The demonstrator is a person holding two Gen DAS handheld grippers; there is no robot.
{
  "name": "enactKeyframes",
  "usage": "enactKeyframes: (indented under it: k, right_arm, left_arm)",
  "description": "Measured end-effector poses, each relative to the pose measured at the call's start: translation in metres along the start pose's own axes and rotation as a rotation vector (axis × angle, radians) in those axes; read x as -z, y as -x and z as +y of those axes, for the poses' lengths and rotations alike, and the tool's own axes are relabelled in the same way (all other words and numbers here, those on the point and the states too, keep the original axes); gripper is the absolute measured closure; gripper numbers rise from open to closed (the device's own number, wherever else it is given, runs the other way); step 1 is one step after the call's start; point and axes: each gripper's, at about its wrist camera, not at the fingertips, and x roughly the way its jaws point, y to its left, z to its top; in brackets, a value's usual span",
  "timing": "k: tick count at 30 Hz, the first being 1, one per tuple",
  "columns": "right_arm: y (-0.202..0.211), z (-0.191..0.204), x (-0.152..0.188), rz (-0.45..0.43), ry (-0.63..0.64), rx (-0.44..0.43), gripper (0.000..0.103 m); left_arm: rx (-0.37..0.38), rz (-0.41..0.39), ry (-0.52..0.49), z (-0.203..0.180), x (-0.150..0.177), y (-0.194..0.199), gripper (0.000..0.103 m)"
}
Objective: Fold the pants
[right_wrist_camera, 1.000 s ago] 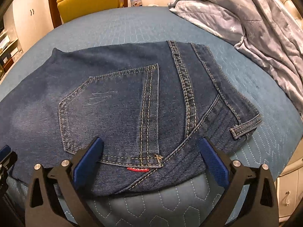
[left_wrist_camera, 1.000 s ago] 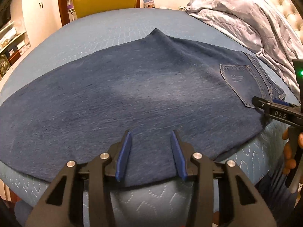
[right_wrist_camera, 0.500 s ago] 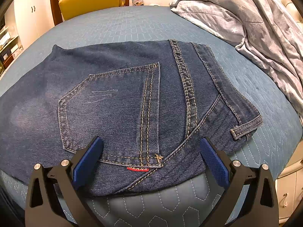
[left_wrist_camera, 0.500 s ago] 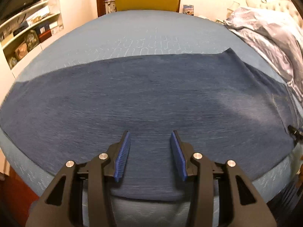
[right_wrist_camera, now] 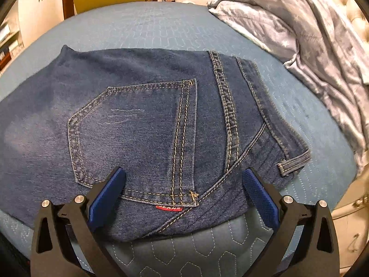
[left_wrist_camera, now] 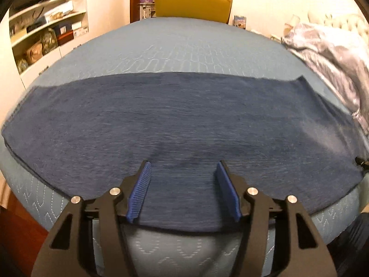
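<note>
Dark blue jeans (left_wrist_camera: 180, 124) lie flat along the near edge of a blue quilted bed (left_wrist_camera: 184, 48), folded lengthwise. In the left wrist view my left gripper (left_wrist_camera: 183, 175) is open over the leg part near the front edge, holding nothing. In the right wrist view the waist end of the jeans (right_wrist_camera: 143, 124) shows a back pocket (right_wrist_camera: 133, 129), a belt loop (right_wrist_camera: 293, 162) and a red label (right_wrist_camera: 168, 208). My right gripper (right_wrist_camera: 183, 182) is open wide over the pocket's lower edge, holding nothing.
A crumpled grey star-print duvet (right_wrist_camera: 306, 37) lies on the right side of the bed. A yellow chair (left_wrist_camera: 193, 1) stands behind the far edge. Shelves (left_wrist_camera: 46, 34) with items are on the left wall. The bed edge (right_wrist_camera: 196, 254) drops off in front.
My left gripper has moved left along the jeans, from near the pocket end toward the middle of the legs, and its jaws opened wider. The right gripper has barely moved.
</note>
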Motion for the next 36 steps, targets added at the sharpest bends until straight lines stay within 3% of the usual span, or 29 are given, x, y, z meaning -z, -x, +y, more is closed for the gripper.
enactKeyframes:
  k: [4, 6, 8, 10, 12, 14, 17, 20, 24, 31, 35, 36]
  right_arm:
    - [0.003, 0.006, 0.001, -0.005, 0.007, 0.052, 0.005]
    - [0.003, 0.006, -0.001, 0.003, 0.009, 0.061, 0.005]
    - [0.004, 0.007, -0.004, 0.017, 0.021, 0.071, 0.005]
    - [0.011, 0.007, -0.012, 0.023, 0.018, 0.096, 0.005]
    - [0.03, 0.016, -0.02, -0.033, 0.025, 0.131, 0.011]
    - [0.052, 0.037, -0.031, -0.087, 0.06, 0.047, 0.012]
    - [0.081, 0.094, -0.039, -0.144, 0.163, -0.119, 0.019]
    - [0.097, 0.16, -0.039, -0.149, 0.259, -0.288, 0.028]
    - [0.108, 0.255, -0.032, -0.123, 0.387, -0.454, 0.03]
    - [0.106, 0.359, -0.025, -0.055, 0.473, -0.596, 0.032]
    - [0.084, 0.376, -0.016, 0.038, 0.497, -0.576, 0.036]
    - [0.084, 0.377, -0.013, 0.033, 0.506, -0.568, 0.036]
  left_arm:
    - [-0.074, -0.015, 0.079, 0.041, -0.001, 0.009, 0.038]
    - [-0.035, -0.033, 0.197, 0.079, 0.0, 0.016, 0.039]
    - [0.021, -0.076, 0.38, 0.136, 0.005, 0.031, 0.039]
    - [-0.001, -0.121, 0.562, 0.193, 0.015, 0.046, 0.039]
    - [0.013, -0.152, 0.697, 0.237, 0.027, 0.055, 0.04]
    - [0.032, -0.179, 0.815, 0.281, 0.04, 0.062, 0.041]
    - [0.101, -0.197, 0.876, 0.316, 0.047, 0.065, 0.041]
    - [0.175, -0.202, 0.916, 0.336, 0.05, 0.063, 0.041]
    - [0.286, -0.183, 1.016, 0.355, 0.055, 0.051, 0.044]
    - [0.528, -0.25, 1.203, 0.376, 0.076, 0.039, 0.044]
    - [0.548, -0.249, 1.2, 0.379, 0.075, 0.037, 0.051]
    - [0.556, -0.249, 1.199, 0.379, 0.072, 0.035, 0.057]
